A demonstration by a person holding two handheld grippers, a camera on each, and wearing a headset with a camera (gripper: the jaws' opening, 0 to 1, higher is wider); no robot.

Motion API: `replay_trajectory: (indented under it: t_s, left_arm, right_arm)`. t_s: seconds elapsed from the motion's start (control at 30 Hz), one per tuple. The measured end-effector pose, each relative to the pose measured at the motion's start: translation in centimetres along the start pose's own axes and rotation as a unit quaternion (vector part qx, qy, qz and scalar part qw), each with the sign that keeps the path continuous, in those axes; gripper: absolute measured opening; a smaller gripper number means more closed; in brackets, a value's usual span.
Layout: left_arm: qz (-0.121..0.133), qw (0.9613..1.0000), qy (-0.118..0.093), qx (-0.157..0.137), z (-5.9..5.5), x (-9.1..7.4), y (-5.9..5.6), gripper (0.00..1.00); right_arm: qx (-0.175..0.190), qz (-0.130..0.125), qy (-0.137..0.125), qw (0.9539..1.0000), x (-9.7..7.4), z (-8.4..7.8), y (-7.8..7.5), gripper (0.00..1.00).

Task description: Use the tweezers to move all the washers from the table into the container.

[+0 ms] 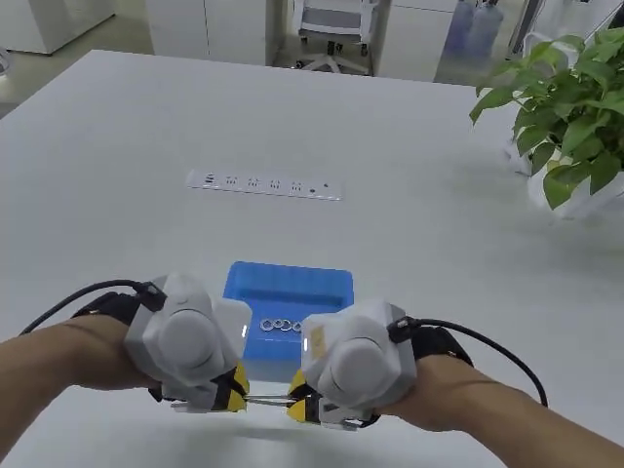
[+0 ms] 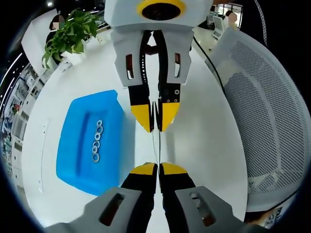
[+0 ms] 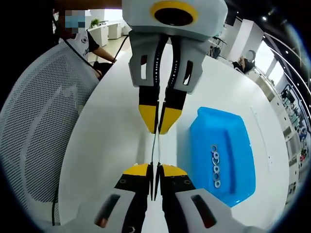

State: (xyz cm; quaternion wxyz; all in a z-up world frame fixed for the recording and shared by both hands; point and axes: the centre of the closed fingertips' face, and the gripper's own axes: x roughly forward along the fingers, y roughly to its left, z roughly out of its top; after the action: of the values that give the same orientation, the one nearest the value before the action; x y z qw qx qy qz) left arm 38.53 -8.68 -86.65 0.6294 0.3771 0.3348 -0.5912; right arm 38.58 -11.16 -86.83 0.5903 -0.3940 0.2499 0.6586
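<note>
Left gripper point(image 1: 237, 390) and right gripper point(image 1: 295, 402), tip to tip, both clenched on thin metal tweezers point(image 1: 265, 398); five silver ring washers point(image 1: 281, 325) sit in blue plastic container point(image 1: 292, 283) beyond; transfer seems complete, next: lay tweezers down.

Head view overhead, gripper views opposed, close, sharing container point(image 2: 73, 145)
</note>
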Motion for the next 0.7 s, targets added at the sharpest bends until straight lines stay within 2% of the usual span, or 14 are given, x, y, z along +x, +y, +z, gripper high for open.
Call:
replay_trajectory:
  t_s: [0.4, 0.7]
  left_arm:
    - [-0.007, 1.0000, 0.003, -0.006, -0.9, 1.5, -0.1, 0.06]
    - [-0.012, 0.9999, 0.005, -0.010, -1.4, 2.0, -0.2, 0.07]
  right_arm:
    - [0.022, 0.001, 0.000, 0.9998, 1.9, -1.3, 0.2, 0.10]
    - [0.033, 0.008, -0.003, 0.9994, 2.0, -1.3, 0.2, 0.12]
